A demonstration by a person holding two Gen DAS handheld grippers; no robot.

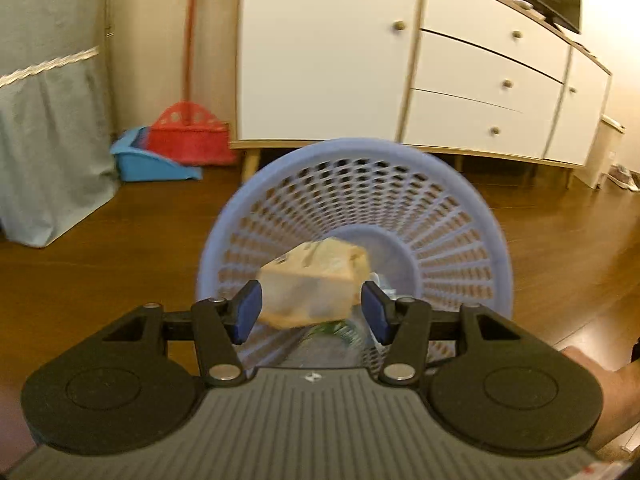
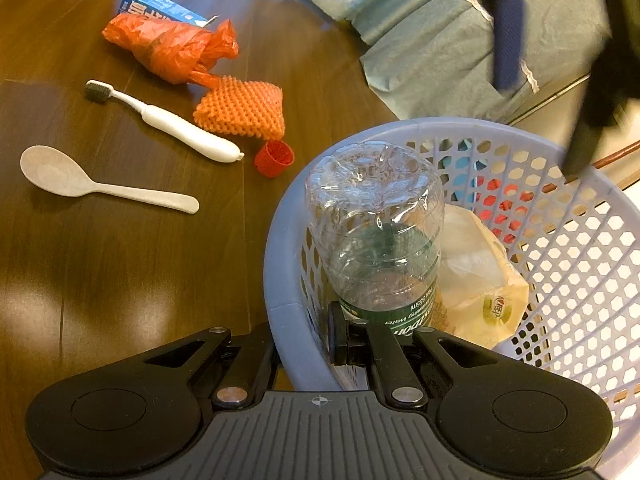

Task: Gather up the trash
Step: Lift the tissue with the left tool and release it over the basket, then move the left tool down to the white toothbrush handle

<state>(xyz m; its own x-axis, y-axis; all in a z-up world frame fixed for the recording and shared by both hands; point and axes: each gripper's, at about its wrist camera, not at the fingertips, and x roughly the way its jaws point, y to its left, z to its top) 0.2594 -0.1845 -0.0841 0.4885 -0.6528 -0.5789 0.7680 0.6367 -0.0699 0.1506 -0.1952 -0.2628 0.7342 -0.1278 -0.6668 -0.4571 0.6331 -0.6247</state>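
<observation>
A lavender mesh basket (image 1: 356, 160) (image 2: 580, 184) is tipped toward my left wrist view. Inside lie a clear plastic bottle (image 2: 376, 240) with a green label and a yellowish packet (image 1: 316, 280) (image 2: 480, 280). My left gripper (image 1: 312, 314) hovers over the basket mouth, open, with the packet lying below its blue pads. It shows as a blur in the right wrist view. My right gripper (image 2: 304, 340) is shut on the basket's near rim, one finger inside and one hidden outside. More trash lies on the brown wood: a red plastic bag (image 2: 168, 48), orange foam net (image 2: 244, 108), red cap (image 2: 274, 158).
A white toothbrush (image 2: 168, 120), a pale spoon (image 2: 100, 184) and a blue box (image 2: 160, 4) also lie on the wood. A white cabinet (image 1: 400, 60) stands behind the basket, with a red broom (image 1: 188, 132), blue dustpan (image 1: 148, 164) and grey-green cloth (image 1: 44, 120) at the left.
</observation>
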